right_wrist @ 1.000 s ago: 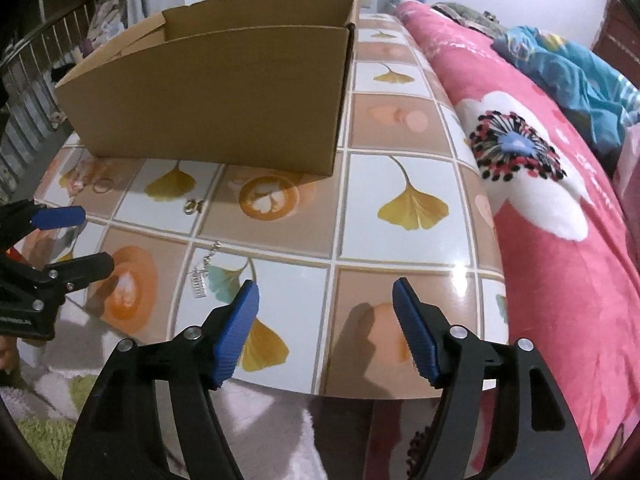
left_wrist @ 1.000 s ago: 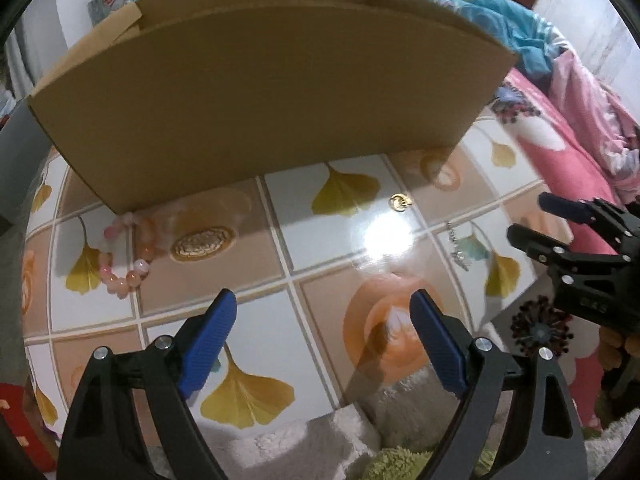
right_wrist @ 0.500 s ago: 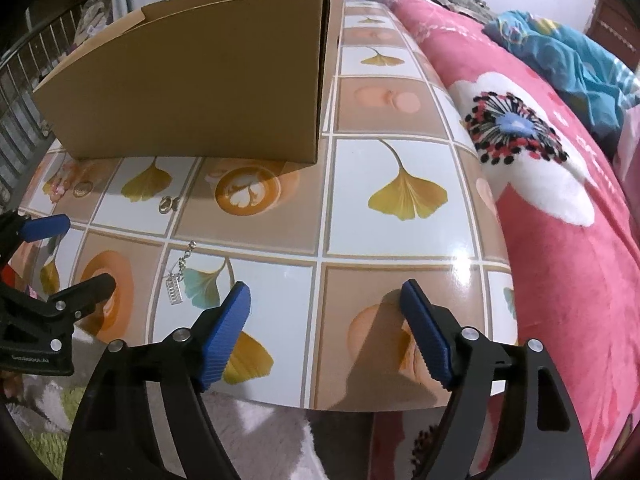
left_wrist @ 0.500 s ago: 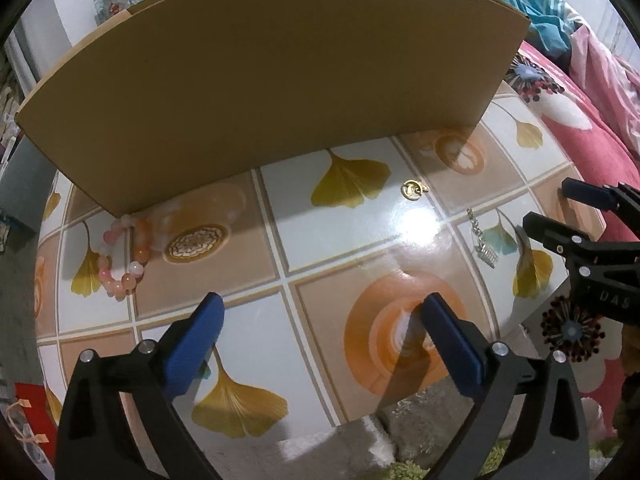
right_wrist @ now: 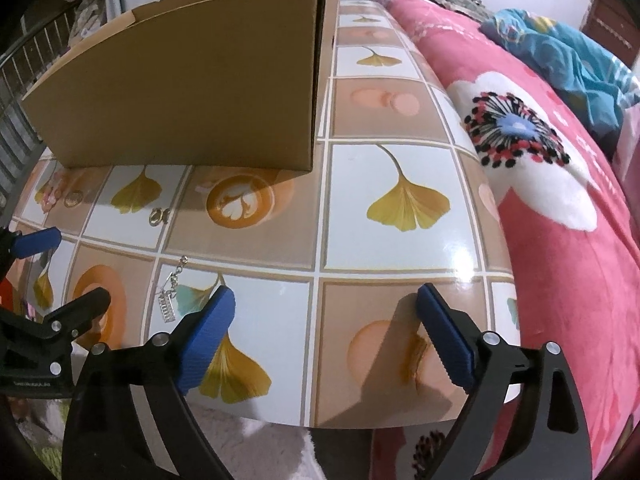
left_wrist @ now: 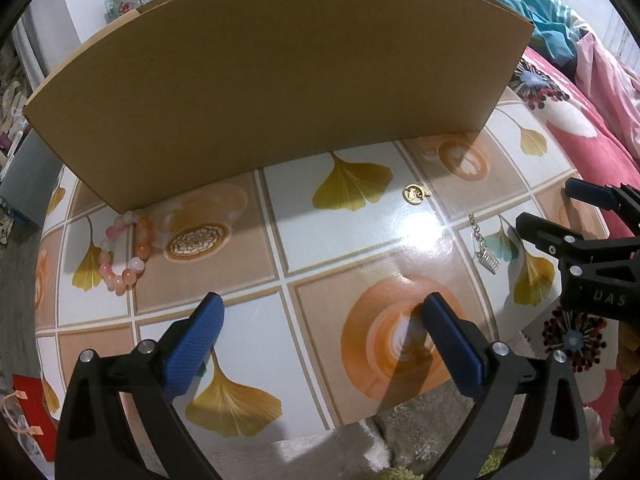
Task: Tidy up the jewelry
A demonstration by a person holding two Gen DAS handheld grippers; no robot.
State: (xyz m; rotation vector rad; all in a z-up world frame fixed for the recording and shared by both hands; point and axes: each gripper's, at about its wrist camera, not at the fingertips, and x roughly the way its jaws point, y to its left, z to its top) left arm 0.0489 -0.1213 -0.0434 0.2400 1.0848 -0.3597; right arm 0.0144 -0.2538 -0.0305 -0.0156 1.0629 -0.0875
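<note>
Jewelry is lying scattered on a glossy tiled surface (left_wrist: pixel 280 236) printed with ginkgo leaves and coffee cups, in front of a tall cardboard box (left_wrist: pixel 260 92) that is standing at the far side. The left claw (left_wrist: pixel 324 336) is hovering over the near edge of the surface with its blue pads (left_wrist: pixel 196 340) spread wide and nothing between them. Ahead of it and off to its left, a pink and orange beaded bracelet (left_wrist: pixel 124 250) is resting just beside the box's lower corner. Ahead and slightly to its right, a small gold ring (left_wrist: pixel 415 193) is sitting on the surface, apart from the box. Further to the right and nearer, a silver chain with a small rectangular charm (left_wrist: pixel 484 250) is lying on a teal leaf tile. The right claw (right_wrist: pixel 326 332) is opening its jaws at this moment, with only bare surface showing between the blue pads (right_wrist: pixel 208 340). The silver chain with a small rectangular charm (right_wrist: pixel 170 294) is lying just to the left of that claw's left pad, and the gold ring (right_wrist: pixel 157 216) is sitting further ahead on the same side. A pink flowered bedspread (right_wrist: pixel 560 208) is running along the surface's right edge.
</note>
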